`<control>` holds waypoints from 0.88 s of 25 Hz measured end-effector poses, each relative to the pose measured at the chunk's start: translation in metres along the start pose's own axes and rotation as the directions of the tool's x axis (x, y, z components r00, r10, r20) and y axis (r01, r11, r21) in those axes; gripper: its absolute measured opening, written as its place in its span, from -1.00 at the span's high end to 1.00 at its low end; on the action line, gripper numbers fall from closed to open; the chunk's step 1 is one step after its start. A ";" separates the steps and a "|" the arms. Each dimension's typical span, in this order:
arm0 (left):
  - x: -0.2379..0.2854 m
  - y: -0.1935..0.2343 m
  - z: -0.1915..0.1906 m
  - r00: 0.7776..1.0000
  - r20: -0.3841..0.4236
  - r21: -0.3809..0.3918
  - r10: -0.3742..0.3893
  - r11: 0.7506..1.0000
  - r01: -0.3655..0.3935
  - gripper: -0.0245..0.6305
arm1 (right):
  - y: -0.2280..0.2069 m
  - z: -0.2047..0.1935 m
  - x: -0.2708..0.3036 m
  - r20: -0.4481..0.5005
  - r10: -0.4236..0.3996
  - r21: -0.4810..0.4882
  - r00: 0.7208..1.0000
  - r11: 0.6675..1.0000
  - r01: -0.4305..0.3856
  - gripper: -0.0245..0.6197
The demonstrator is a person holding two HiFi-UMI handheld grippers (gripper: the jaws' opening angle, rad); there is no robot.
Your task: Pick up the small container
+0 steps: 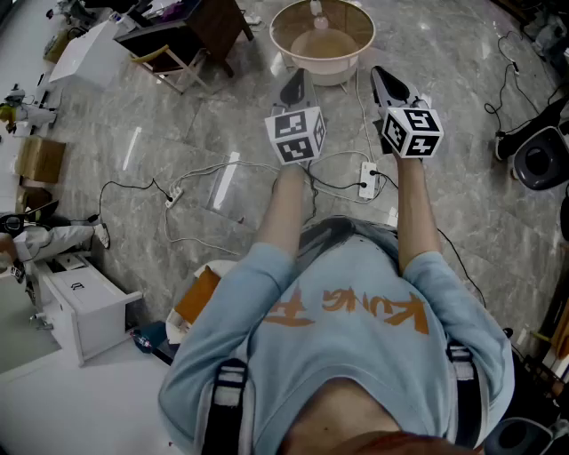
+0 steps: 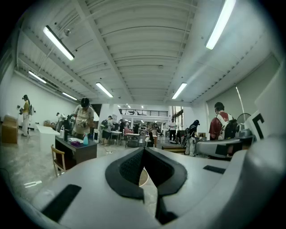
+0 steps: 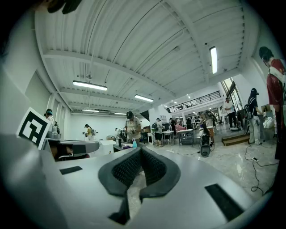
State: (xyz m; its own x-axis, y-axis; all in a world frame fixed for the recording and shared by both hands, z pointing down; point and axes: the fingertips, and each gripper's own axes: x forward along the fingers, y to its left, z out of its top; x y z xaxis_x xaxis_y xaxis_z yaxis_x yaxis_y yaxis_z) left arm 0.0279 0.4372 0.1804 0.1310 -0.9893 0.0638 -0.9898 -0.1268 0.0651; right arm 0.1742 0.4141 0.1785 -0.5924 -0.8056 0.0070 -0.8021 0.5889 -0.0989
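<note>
A round beige basin [image 1: 322, 40] stands on the grey marble floor just ahead of both grippers. A small white thing [image 1: 317, 11] sits at its far rim; I cannot tell what it is. My left gripper [image 1: 293, 87] points at the basin's near left edge and is shut with nothing in it. In the left gripper view its tips [image 2: 143, 151] meet, and a sliver of the beige basin rim [image 2: 143, 177] shows below them. My right gripper [image 1: 384, 82] hovers by the basin's right side, and its jaws [image 3: 140, 150] are shut and hold nothing.
White cables and a power strip [image 1: 367, 180] lie on the floor under my arms. A dark desk [image 1: 191, 31] with a folding chair stands at the back left, a white cabinet [image 1: 84, 307] at the left, and a black device [image 1: 538, 160] at the right. People stand further off in the hall.
</note>
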 end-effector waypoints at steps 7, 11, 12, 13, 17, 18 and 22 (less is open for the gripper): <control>0.012 -0.010 -0.001 1.000 -0.003 -0.002 0.005 1.000 -0.005 0.85 | -0.018 0.000 0.005 -0.006 0.007 0.005 1.000 1.000 -0.007 0.88; 0.018 -0.012 0.001 1.000 -0.004 -0.001 0.012 1.000 -0.012 0.85 | -0.035 0.002 0.009 0.019 -0.029 0.062 0.999 0.998 0.028 0.88; 0.019 -0.013 0.001 1.000 -0.003 -0.001 0.018 1.000 -0.018 0.85 | -0.040 0.003 0.009 0.025 -0.038 0.071 0.999 0.997 0.036 0.88; 0.020 -0.013 0.001 1.000 -0.001 -0.001 0.026 1.000 -0.026 0.85 | -0.045 0.004 0.009 0.028 -0.046 0.078 0.999 0.996 0.043 0.88; 0.018 -0.009 0.000 0.997 0.002 -0.003 0.075 0.997 -0.075 0.85 | -0.052 0.007 0.008 0.039 -0.017 0.111 0.999 0.994 0.013 0.88; 0.017 -0.008 -0.001 0.996 0.000 -0.007 0.084 0.996 -0.084 0.85 | -0.051 0.007 0.008 0.041 -0.003 0.113 0.999 0.994 -0.001 0.88; 0.014 -0.005 -0.001 0.994 -0.005 -0.016 0.107 0.994 -0.107 0.85 | -0.049 0.009 0.014 0.055 0.031 0.130 0.998 0.991 -0.038 0.88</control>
State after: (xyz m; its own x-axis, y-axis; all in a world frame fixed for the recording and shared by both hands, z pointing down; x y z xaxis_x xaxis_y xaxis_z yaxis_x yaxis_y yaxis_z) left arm 0.0343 0.4244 0.1816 0.0245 -0.9969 0.0749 -0.9971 -0.0189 0.0738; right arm 0.2054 0.3733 0.1747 -0.6117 -0.7895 -0.0504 -0.7628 0.6054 -0.2273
